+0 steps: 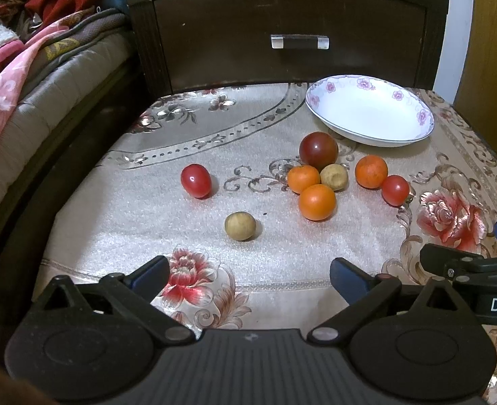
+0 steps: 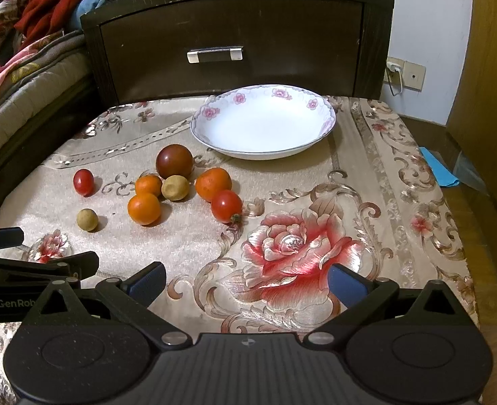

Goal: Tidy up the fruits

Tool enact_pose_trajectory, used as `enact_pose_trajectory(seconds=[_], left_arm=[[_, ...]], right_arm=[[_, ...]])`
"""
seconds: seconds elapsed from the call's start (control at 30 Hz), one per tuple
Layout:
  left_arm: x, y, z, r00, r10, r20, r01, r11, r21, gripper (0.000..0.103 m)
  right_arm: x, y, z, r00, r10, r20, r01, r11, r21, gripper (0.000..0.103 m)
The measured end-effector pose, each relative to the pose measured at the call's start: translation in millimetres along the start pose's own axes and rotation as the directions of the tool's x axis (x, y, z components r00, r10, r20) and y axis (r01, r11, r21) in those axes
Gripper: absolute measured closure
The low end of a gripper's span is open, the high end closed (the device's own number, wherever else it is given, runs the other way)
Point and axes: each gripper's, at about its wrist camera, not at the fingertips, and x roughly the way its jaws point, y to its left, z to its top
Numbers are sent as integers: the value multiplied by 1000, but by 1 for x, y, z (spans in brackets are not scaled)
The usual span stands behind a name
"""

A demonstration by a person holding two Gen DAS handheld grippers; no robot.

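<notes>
Clearly nothing is in the dish yet. From the left wrist view, the left gripper (image 1: 248, 275) hangs low over the floral cloth (image 1: 147, 236) with its jaws spread wide and nothing between them. Straight ahead, nearest to it, lies a tan fruit (image 1: 240, 225), alone and apart from the rest — judged the easiest first pick. Further back to the left sits a red tomato (image 1: 196, 180), also alone. To the right a cluster crowds together: a dark round fruit (image 1: 318, 150), three oranges, a second tan fruit and another tomato, several touching. Beyond them the white bowl (image 1: 319, 101) stands bare, up against the dark drawer front (image 1: 282, 13).

From the right wrist view, the right gripper (image 2: 246, 283) is likewise spread open and holds nothing, over the big embroidered rose (image 2: 292, 246). The nearest piece to it is the red tomato with a stem (image 2: 226, 205), just beside an orange (image 2: 213, 184); the bowl (image 2: 201, 118) lies straight beyond.

To do the step well, each hand should probably take the loose fruit on its own side first, straddling it with the fingers before closing — round fruit rolls at a nudge. In the cluster, approaching from the open side would avoid knocking the neighbours, and a tomato likely needs a gentle squeeze.
</notes>
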Motion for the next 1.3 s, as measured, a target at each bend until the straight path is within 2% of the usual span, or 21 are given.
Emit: enact_pose_trajectory(seconds=[1.3], left_arm=[[4,-3,-3,1000,-1,-22,2,1000,10,2]], right_arm=[[5,0,-3,1000,10,-18,-10,1000,4,8]])
